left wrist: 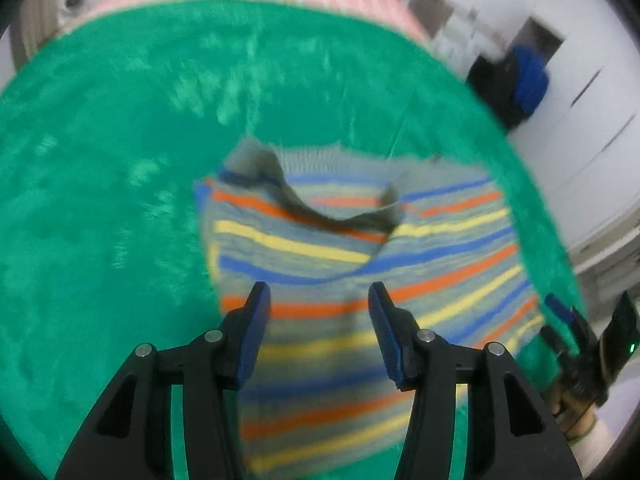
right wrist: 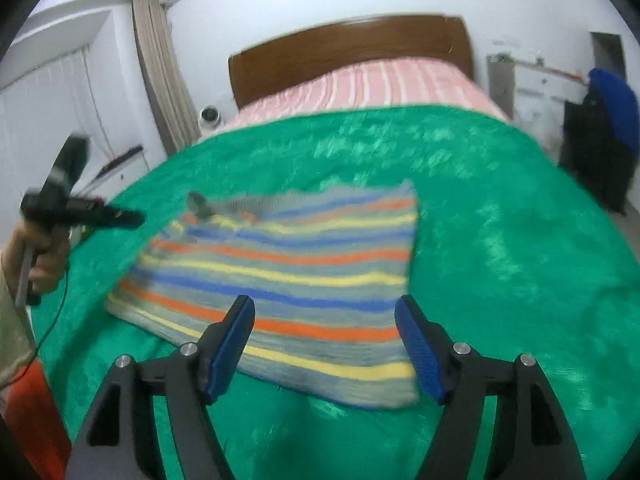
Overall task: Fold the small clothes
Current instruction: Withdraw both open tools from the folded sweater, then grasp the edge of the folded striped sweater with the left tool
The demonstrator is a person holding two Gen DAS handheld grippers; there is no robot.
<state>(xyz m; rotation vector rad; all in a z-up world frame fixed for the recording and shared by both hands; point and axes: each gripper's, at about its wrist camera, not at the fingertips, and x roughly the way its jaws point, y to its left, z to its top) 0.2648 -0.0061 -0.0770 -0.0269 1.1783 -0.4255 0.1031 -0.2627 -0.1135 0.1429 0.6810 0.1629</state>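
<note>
On top of the fuzzy green plush blanket (right wrist: 500, 240) covering the bed, a small knitted grey garment banded with blue, orange and yellow stripes (right wrist: 304, 280) is lying folded into a rough rectangle, its darker neck opening (left wrist: 320, 208) sagging toward the far end. Judging by its slack, rippling surface, it is looking light, soft and limp, likely to drape and bunch if lifted by one point; the knit should be giving the pads good friction. Pinching a corner or a doubled edge with each tool, well apart, seems the safest hold for keeping the fold square.

Over the garment's near end, the left gripper (left wrist: 318, 304) is hovering with its blue-padded jaws about halfway apart and nothing between them. Near the garment's front edge, the right gripper (right wrist: 324, 324) is standing wider open, also gripping nothing.

No brand, label or readable writing is showing anywhere; motion blur is softening both views.
</note>
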